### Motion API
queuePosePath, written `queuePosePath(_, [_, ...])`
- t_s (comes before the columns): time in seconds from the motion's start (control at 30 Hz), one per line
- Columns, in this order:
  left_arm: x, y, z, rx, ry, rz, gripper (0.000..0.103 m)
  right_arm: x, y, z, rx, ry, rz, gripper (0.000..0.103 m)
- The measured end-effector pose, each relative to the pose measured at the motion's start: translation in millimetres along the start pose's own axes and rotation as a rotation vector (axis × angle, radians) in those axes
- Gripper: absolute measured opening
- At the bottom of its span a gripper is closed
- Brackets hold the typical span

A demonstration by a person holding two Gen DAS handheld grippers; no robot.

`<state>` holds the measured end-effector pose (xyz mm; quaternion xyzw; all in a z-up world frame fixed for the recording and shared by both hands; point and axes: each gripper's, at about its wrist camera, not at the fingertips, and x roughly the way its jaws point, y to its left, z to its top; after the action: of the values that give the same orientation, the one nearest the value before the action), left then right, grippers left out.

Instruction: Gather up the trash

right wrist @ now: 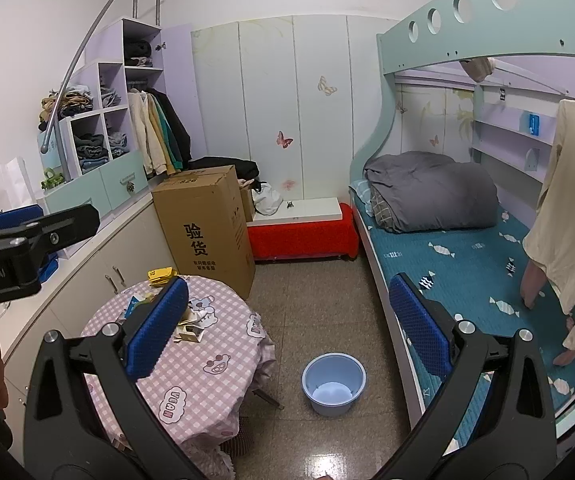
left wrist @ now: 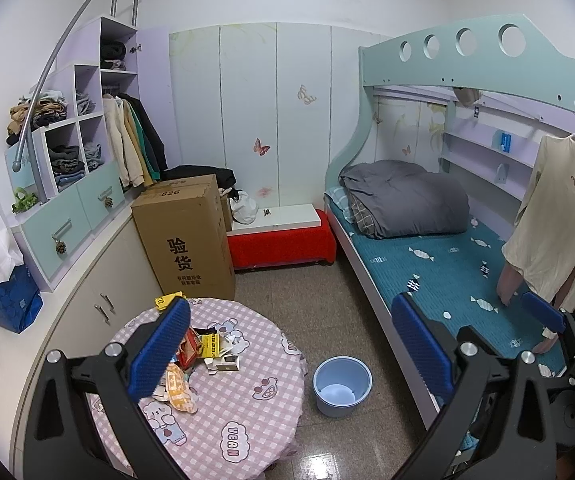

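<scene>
Left gripper point(left wrist: 291, 344) released, holding nothing. Right gripper point(right wrist: 287, 328) released too, holding nothing. Trash point(left wrist: 199, 360) piled on round table point(left wrist: 247, 400), at 9 o'clock from blue bucket point(left wrist: 341, 386) on floor. Bed point(left wrist: 447, 264) at 3 o'clock.

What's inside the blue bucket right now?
The bucket on the floor shows only its bare pale bottom in both views; no trash in it. The near inner wall is hidden by the rim.
</scene>
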<state>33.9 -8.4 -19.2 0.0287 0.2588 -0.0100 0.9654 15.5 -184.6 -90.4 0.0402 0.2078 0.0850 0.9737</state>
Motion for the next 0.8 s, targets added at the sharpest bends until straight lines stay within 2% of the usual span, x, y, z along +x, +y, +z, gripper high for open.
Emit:
queuePosePath(0.57, [13.0, -35.7, 3.6, 0.0, 0.033, 0.02, 0.099, 5.6, -42.0, 1.4, 0.034, 0.039, 0.037, 0.098])
queuePosePath(0.8, [24.6, -56.3, -0.1, -0.013, 0.069, 0.033, 0.099, 10.7, -65.4, -2.7, 0.047, 0.064, 0.055, 0.098])
